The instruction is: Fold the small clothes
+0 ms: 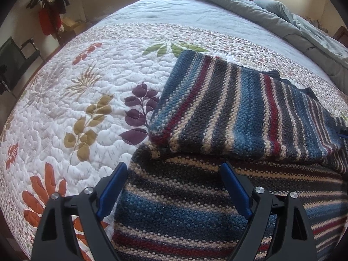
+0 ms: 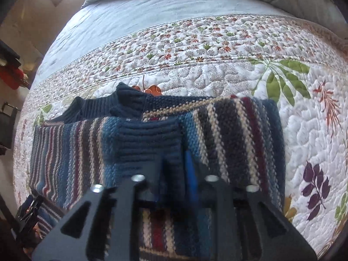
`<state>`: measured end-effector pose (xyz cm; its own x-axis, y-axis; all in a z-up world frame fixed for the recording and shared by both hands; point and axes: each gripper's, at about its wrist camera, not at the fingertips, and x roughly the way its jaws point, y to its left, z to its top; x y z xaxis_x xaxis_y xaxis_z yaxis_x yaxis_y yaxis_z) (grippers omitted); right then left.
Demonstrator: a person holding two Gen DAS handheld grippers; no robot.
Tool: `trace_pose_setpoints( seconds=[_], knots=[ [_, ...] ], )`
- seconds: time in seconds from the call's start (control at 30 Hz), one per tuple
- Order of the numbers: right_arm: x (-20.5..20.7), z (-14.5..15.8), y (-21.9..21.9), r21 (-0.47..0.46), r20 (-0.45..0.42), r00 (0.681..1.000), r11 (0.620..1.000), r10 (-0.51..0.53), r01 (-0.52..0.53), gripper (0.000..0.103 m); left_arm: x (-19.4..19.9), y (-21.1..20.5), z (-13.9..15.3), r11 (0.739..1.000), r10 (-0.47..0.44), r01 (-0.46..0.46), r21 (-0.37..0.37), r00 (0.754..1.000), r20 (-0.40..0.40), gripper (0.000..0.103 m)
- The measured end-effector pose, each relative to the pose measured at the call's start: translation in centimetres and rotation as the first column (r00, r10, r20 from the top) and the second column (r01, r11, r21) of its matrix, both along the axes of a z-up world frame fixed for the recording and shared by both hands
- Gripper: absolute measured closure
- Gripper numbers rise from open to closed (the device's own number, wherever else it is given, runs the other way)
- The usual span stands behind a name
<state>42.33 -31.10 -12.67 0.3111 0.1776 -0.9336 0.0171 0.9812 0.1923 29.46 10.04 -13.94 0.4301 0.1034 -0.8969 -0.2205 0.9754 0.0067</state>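
Lying on floral quilt (image 1: 65, 100), striped sweater (image 1: 239, 113), grey duvet (image 1: 261, 15) beyond

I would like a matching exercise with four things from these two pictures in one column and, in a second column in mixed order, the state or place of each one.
Things:
1. striped knitted sweater in blue, dark red and cream
2. left tongs
3. navy ribbed cuff of the sweater
4. grey-green duvet

States or places:
A. bunched at the far end of the bed
B. open wide, nothing between the fingers
C. partly folded on the white floral quilt
D. between the fingers of the right tongs

Pairs: 1-C, 2-B, 3-D, 4-A
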Motion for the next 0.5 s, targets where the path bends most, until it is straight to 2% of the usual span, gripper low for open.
trace_pose_setpoints(
  seconds=[0.13,0.27,0.3,0.4,0.43,0.5],
  knots=[
    [-1.9,1.2,-0.6,0.035,-0.005,0.999,0.999,0.032,-0.032,0.061,-0.1,-0.3,0.1,1.000,-0.008,0.008,0.010,1.000,-0.001,0.015],
    [-2.8,0.4,-0.5,0.109,-0.064,0.996,0.993,0.062,-0.055,0.063,-0.1,-0.7,0.1,1.000,-0.015,0.015,0.019,1.000,0.001,0.013],
    [-2.9,0.2,-0.3,0.104,-0.071,0.995,0.993,0.067,-0.060,0.066,0.0,-0.7,0.0,1.000,-0.016,0.016,0.022,1.000,0.000,0.013],
    [-2.6,0.2,0.1,0.053,-0.049,0.996,0.996,0.069,-0.067,0.091,0.0,-0.8,-0.2,0.999,-0.016,0.016,0.029,1.000,-0.003,0.012],
    [-2.7,0.2,-0.2,0.047,-0.047,0.997,0.997,0.060,-0.058,0.095,0.0,-0.9,-0.2,0.999,-0.016,0.016,0.032,1.000,-0.004,0.012],
    [-2.6,0.0,-0.9,0.051,-0.047,0.998,0.998,0.041,-0.039,0.096,0.1,-1.0,-0.4,0.999,-0.018,0.019,0.039,1.000,-0.008,0.012]
  ],
)
